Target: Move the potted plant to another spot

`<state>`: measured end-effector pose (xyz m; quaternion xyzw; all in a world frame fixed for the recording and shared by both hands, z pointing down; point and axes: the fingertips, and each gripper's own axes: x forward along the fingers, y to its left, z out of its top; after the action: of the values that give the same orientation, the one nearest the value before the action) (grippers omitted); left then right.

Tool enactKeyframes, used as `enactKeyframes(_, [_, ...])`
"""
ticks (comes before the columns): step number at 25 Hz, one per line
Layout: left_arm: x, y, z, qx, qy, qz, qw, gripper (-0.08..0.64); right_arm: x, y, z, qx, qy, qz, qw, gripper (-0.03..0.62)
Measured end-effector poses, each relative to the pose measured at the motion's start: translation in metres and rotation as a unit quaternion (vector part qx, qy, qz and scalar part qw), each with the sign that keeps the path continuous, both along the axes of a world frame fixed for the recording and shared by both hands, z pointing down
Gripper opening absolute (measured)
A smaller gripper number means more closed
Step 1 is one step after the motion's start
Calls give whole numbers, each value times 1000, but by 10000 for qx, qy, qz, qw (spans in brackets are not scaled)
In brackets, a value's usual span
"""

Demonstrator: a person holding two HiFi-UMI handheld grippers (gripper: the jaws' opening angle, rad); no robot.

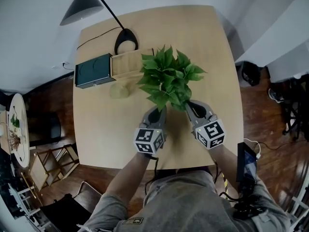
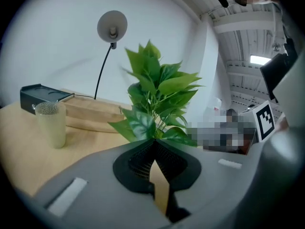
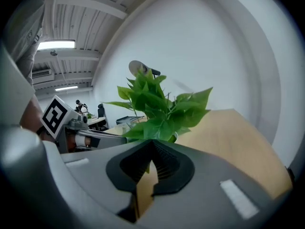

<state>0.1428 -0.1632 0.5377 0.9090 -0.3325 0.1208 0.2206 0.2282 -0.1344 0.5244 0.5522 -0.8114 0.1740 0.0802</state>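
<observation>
The left forearm reaches up from 6 o'clock in the head view, its marker cube facing the camera. The left gripper points toward 12 o'clock and noses under the leaves at the plant's 7 o'clock. In the left gripper view its jaws are pressed together tip to tip with nothing between them, aimed at the base of the stems.

The potted plant stands near the middle of the table. Its foliage hides the pot from above.

The right gripper comes in at the plant's 5 o'clock, angled slightly toward 11 o'clock, with its cube behind. Its own view shows the jaws likewise closed and empty, tips just short of the lowest leaves.

At the plant's 9 o'clock a dark green box sits at the table's left edge. A wooden tray lies between it and the leaves. A pale cup stands at 8 o'clock, near the foliage but apart from it. A lamp has its base at 11 o'clock, close to the far edge.

Bare tabletop runs from the plant's 1 o'clock round to 4 o'clock, out to the right edge. There is more at 7 o'clock, between the cup and the near edge.
</observation>
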Motion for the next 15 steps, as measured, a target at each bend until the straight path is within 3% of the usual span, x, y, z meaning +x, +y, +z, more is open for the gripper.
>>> enactKeyframes(6, [3,-6,41,-245,-168,-90,9995,3,11,-4,40,-295,-85,15,9995,6])
enactKeyframes(15, [5,-2,55,-257,-284,-167,9991,3,13,1,60,-476,-111,-76,9988,6])
